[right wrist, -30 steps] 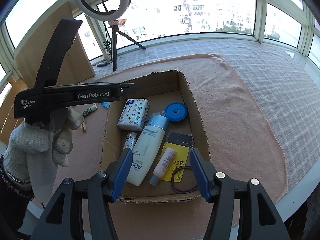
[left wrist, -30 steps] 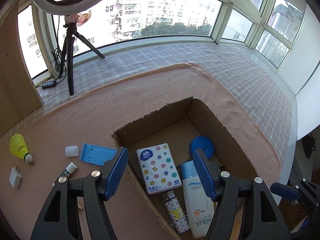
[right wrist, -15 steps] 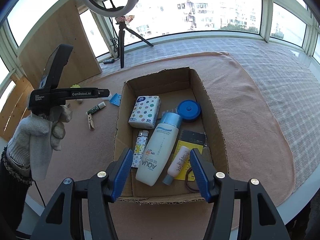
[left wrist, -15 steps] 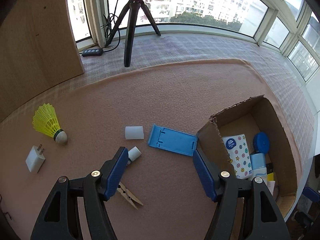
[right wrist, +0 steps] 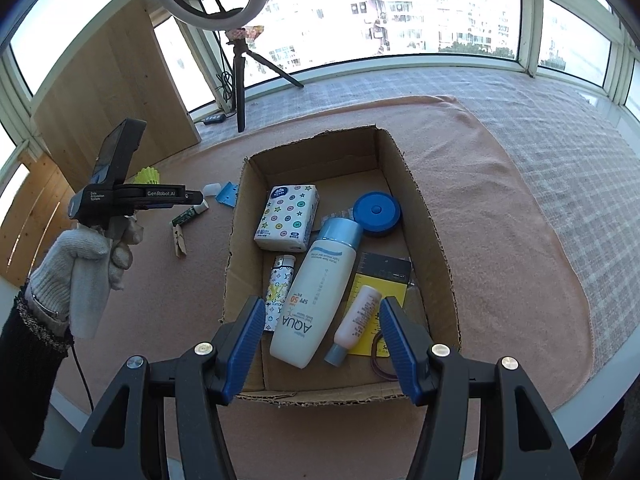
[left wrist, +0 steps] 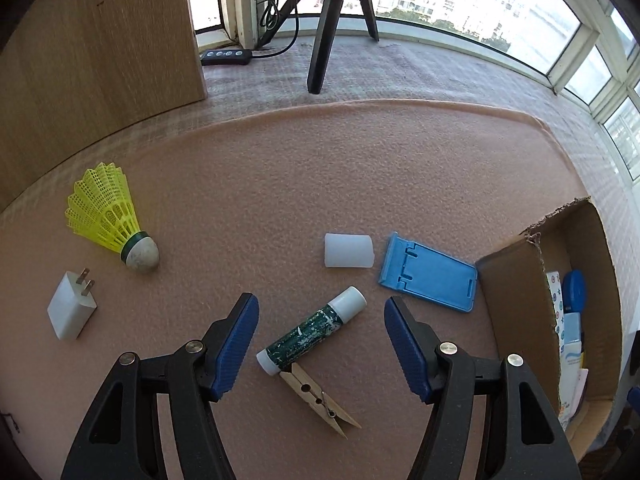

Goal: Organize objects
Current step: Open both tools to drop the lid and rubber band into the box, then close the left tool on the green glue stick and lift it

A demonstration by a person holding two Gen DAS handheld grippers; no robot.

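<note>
Left wrist view shows my left gripper [left wrist: 318, 330] above the pink cloth [left wrist: 320, 168] on the table, its jaws closing with nothing pressed between them; a green tube [left wrist: 310, 330] lies in the gap below, its near end touching a clothespin [left wrist: 318, 400]. Right of them lie a white cap [left wrist: 348, 250] and a blue stand [left wrist: 430, 276], with the box [left wrist: 516, 308] at the far right. A shuttlecock [left wrist: 110, 216] and charger [left wrist: 72, 306] sit left. My right gripper [right wrist: 316, 334] hangs open and empty over the box's near end, above a lotion bottle [right wrist: 316, 296] and small pink bottle [right wrist: 358, 316].
</note>
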